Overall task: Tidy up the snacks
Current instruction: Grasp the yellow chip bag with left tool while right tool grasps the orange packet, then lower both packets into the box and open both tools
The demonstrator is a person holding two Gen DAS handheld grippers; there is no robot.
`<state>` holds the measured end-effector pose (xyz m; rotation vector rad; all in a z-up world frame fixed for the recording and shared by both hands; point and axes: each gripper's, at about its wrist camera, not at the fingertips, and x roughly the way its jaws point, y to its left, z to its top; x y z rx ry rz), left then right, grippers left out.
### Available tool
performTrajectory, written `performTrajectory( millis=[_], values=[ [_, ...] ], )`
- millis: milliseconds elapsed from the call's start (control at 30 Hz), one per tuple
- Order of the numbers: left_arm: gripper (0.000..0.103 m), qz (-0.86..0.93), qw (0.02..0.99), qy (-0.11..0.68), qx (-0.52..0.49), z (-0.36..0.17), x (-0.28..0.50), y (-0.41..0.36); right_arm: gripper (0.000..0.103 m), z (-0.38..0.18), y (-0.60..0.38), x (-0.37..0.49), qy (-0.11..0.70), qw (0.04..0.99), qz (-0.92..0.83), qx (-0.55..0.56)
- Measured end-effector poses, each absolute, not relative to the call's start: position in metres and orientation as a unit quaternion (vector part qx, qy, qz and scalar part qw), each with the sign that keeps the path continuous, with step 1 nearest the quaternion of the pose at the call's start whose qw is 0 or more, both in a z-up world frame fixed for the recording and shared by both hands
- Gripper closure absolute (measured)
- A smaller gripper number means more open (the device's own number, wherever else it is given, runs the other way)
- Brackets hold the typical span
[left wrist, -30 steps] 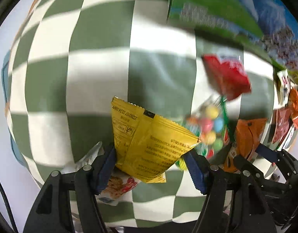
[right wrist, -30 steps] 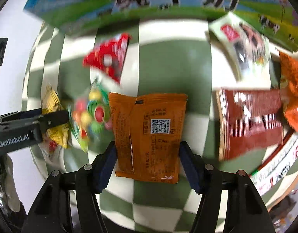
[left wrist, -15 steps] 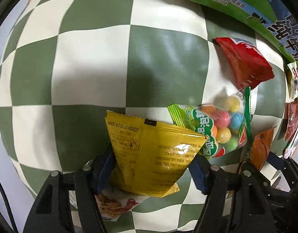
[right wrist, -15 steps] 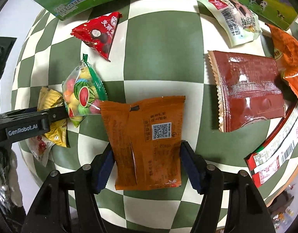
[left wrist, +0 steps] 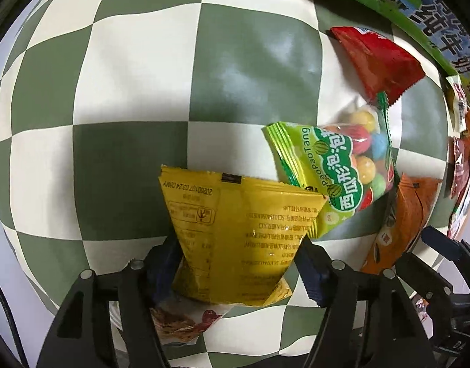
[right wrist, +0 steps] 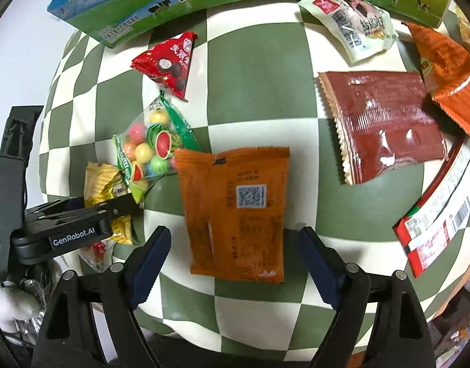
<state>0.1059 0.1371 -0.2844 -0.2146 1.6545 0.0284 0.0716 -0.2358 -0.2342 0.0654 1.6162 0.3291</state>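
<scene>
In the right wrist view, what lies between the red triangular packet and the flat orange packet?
The clear green-trimmed bag of coloured gumballs lies between the red triangular packet and the flat orange packet, its lower edge meeting the orange packet's corner, in the right wrist view.

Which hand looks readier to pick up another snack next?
The right. Its tool has just opened, leaving the orange packet on the cloth, while the left tool clamps the yellow packet.

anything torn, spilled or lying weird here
Nothing torn or spilled. The gumball bag overlaps a corner of the orange packet, and the yellow packet covers another snack wrapper.
</scene>
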Motion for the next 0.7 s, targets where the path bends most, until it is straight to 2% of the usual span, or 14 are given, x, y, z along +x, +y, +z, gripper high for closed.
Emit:
performTrajectory(
  millis=[33, 100, 133, 167, 200, 233, 333, 567, 700],
  values=[
    [0.036, 0.013, 0.673, 0.733, -0.094, -0.283, 0.104, 0.138, 0.016, -0.235, -0.237, 0.069, 0.72, 0.678, 0.142, 0.031],
    [0.046, 0.025, 0.681, 0.727, -0.089, -0.284, 0.105, 0.126, 0.016, -0.238, -0.235, 0.062, 0.723, 0.677, 0.13, 0.037],
    [0.047, 0.029, 0.682, 0.725, -0.087, -0.281, 0.113, 0.117, 0.017, -0.239, -0.235, 0.067, 0.724, 0.677, 0.125, 0.039],
    [0.05, 0.034, 0.686, 0.721, -0.087, -0.278, 0.11, 0.118, 0.019, -0.24, -0.24, 0.069, 0.723, 0.679, 0.118, 0.041],
    [0.053, 0.036, 0.689, 0.719, -0.087, -0.28, 0.11, 0.11, 0.033, -0.241, -0.238, 0.067, 0.719, 0.685, 0.111, 0.041],
    [0.054, 0.04, 0.692, 0.716, -0.085, -0.276, 0.108, 0.11, 0.037, -0.241, -0.241, 0.069, 0.716, 0.689, 0.106, 0.037],
    [0.055, 0.044, 0.704, 0.704, -0.081, -0.267, 0.099, 0.102, 0.041, -0.236, -0.241, 0.067, 0.704, 0.701, 0.109, 0.035],
    [0.055, 0.041, 0.726, 0.681, -0.09, -0.226, 0.086, 0.096, 0.044, -0.21, -0.247, 0.055, 0.688, 0.713, 0.128, 0.054],
    [0.055, 0.023, 0.741, 0.66, -0.118, -0.184, 0.085, 0.093, 0.045, -0.18, -0.247, 0.058, 0.674, 0.72, 0.146, 0.074]
  ],
)
